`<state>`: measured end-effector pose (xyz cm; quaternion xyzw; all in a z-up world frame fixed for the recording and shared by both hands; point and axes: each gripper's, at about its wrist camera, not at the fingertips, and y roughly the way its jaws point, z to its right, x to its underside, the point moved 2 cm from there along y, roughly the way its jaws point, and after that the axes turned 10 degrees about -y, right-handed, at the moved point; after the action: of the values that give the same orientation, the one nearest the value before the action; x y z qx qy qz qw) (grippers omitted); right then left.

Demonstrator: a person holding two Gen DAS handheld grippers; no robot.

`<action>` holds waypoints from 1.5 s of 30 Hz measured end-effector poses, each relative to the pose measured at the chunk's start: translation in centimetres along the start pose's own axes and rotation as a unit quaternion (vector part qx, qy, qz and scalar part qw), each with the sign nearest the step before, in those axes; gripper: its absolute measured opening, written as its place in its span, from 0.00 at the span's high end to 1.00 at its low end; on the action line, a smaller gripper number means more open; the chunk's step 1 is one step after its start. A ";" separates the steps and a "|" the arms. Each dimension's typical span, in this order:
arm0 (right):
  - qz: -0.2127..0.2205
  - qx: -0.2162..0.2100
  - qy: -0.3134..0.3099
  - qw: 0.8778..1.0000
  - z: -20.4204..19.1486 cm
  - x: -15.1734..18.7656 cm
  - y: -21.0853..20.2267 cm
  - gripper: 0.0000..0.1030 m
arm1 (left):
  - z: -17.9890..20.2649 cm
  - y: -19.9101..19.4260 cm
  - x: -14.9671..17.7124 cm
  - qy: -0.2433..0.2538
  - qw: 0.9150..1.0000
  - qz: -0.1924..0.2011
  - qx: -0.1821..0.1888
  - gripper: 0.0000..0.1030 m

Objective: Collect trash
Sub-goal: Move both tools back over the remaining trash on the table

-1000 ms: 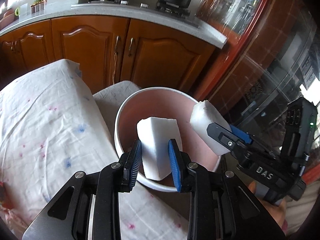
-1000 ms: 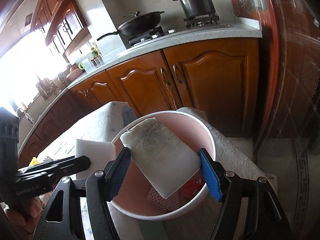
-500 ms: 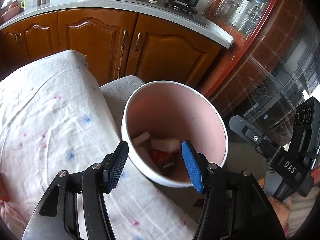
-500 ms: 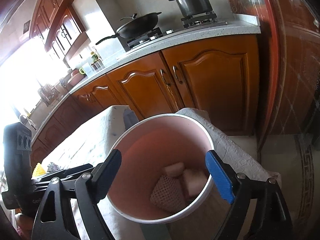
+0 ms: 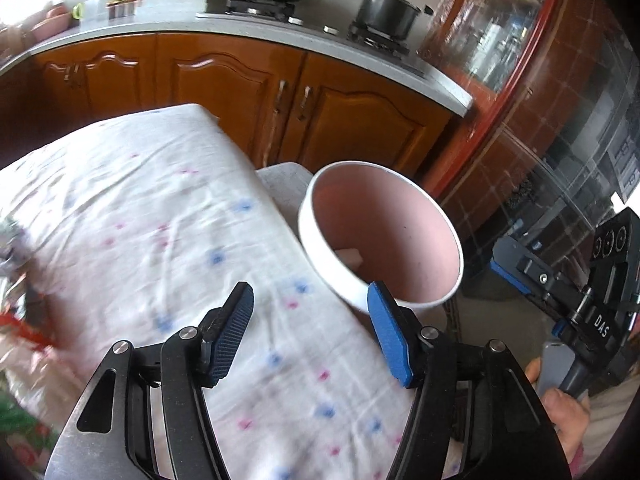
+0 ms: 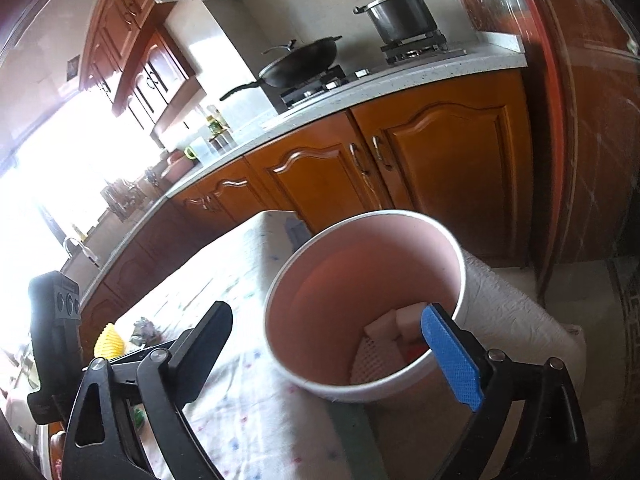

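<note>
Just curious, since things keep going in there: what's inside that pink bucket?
Inside the pink bucket lie white foam blocks, a white mesh piece and something red. The near wall and a blue jaw pad cover the rest of the bottom.

The pink bin [image 6: 362,312] mouth stands unobstructed from above; sponge pieces [image 6: 386,326] occupy only its bottom. The tablecloth [image 5: 160,216] beside the bin lies bare near it, with clutter [image 6: 110,338] at the far side.
</note>
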<state>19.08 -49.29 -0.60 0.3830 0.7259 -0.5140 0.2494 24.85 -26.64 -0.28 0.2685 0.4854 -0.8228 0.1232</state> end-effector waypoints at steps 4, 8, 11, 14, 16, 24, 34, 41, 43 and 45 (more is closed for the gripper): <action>0.000 -0.014 -0.001 1.000 -1.4 1.1 -0.4 0.06 | -2.0 -1.9 0.6 -0.018 1.000 0.011 -0.003 0.41; -0.003 -0.023 0.000 1.000 -2.5 2.0 -0.6 0.06 | -3.5 -3.5 1.4 -0.029 0.999 0.021 -0.009 0.41; -0.003 -0.030 -0.002 1.000 -3.3 2.6 -0.9 0.06 | -4.5 -4.7 2.2 -0.041 0.999 0.026 -0.010 0.40; -0.007 -0.038 -0.008 0.999 -4.4 3.0 -1.0 0.06 | -5.6 -6.1 2.8 -0.049 0.998 0.035 -0.013 0.40; -0.008 -0.044 -0.010 0.999 -5.1 3.3 -1.0 0.06 | -6.3 -7.1 3.3 -0.057 0.997 0.041 -0.014 0.40; -0.020 -0.070 -0.029 0.997 -8.5 4.3 -0.2 0.06 | -9.7 -11.0 4.1 -0.084 0.994 0.072 -0.025 0.36; -0.050 -0.103 -0.063 0.991 -13.5 6.1 1.9 0.06 | -15.2 -14.7 4.6 -0.133 0.983 0.110 -0.054 0.36; -0.063 -0.118 -0.084 0.987 -16.3 6.7 3.0 0.06 | -18.6 -16.1 4.5 -0.165 0.976 0.127 -0.067 0.36; -0.066 -0.122 -0.088 0.986 -16.8 6.7 3.3 0.06 | -19.3 -16.2 4.4 -0.172 0.974 0.128 -0.069 0.36; -0.069 -0.125 -0.093 0.985 -17.5 6.8 3.7 0.06 | -20.1 -16.4 4.5 -0.179 0.973 0.128 -0.071 0.36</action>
<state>18.66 -30.21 -1.69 0.2484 0.7828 -0.4687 0.3252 20.05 -0.86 1.50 0.1676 0.4740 -0.7986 0.3308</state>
